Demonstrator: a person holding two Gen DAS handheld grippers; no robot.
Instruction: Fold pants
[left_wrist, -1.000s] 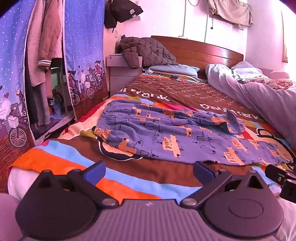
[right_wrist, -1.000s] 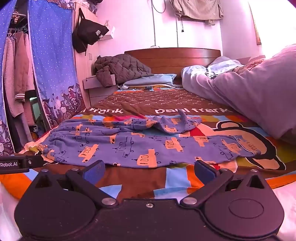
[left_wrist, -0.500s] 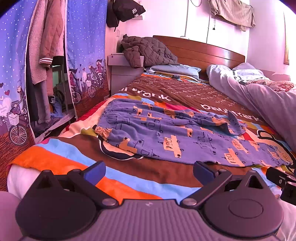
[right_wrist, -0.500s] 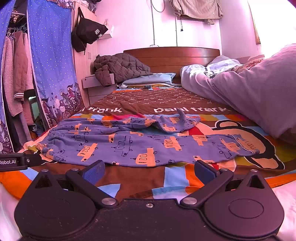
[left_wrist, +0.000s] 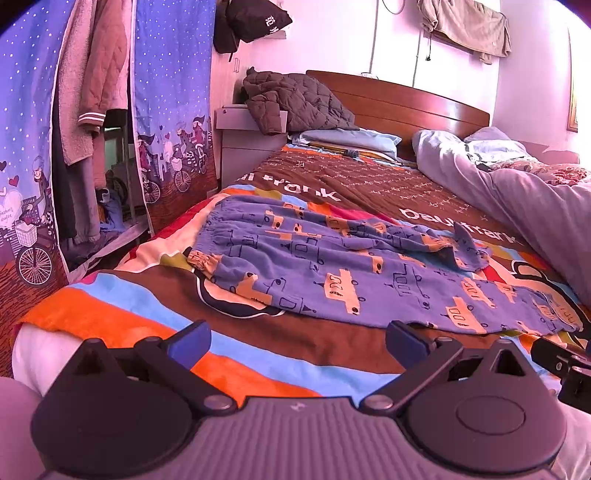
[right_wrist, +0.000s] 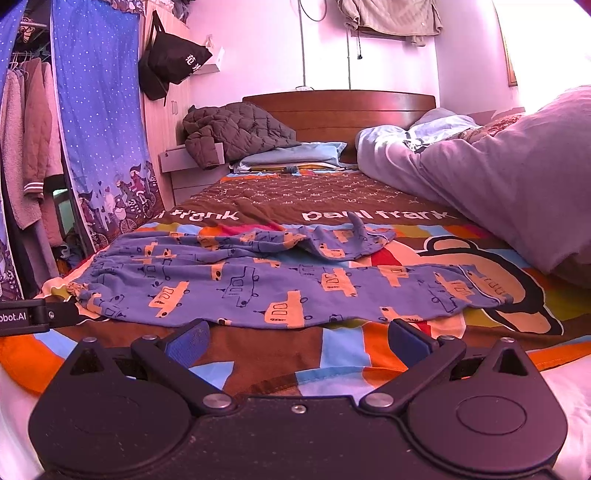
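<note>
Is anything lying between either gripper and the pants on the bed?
Nothing visible is. Only bare striped bedspread lies between the open right gripper and the near edge of the pants. The same holds for the open left gripper. The purple duvet sits off to the right.

Your left gripper (left_wrist: 297, 338) has a grey ribbed body with two round black plates beside it. Black arms run from silver screws out to two blue fingers (left_wrist: 190, 338). A small white mark sits on the ribbed part, between the screws.

Your right gripper (right_wrist: 297, 336) has the same shape, but its body is black and speckled. Its pads (right_wrist: 186, 341) are blue too. A third small silver screw sits between the two bigger ones.
</note>
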